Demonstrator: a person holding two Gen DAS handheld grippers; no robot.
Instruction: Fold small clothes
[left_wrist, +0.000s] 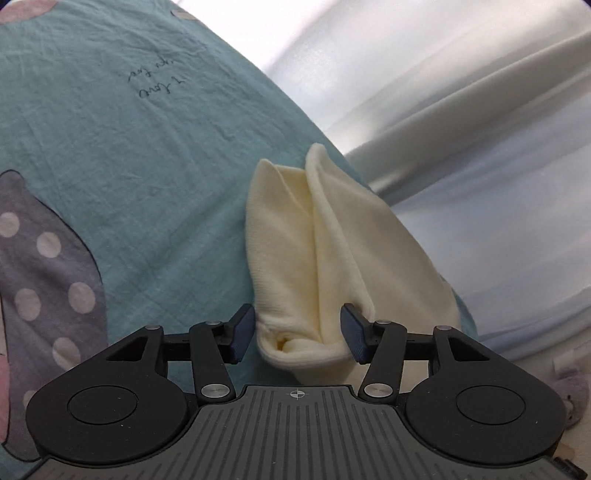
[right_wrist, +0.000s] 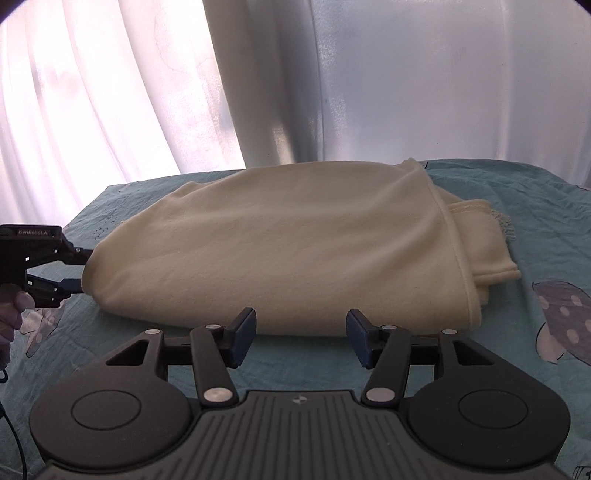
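The cream garment (right_wrist: 280, 247) lies folded into a long bundle on the teal bed sheet (right_wrist: 535, 206), close to the bed's edge by the curtain (right_wrist: 92, 92). Its long axis runs crosswise in front of the right hand-held gripper (right_wrist: 301, 338), whose jaws stand open just short of its near side. The left hand-held gripper (left_wrist: 297, 338) sits at one end, looking down the bundle's length, its open jaws straddling that end without pinching. The left is likely the nearer to grip.
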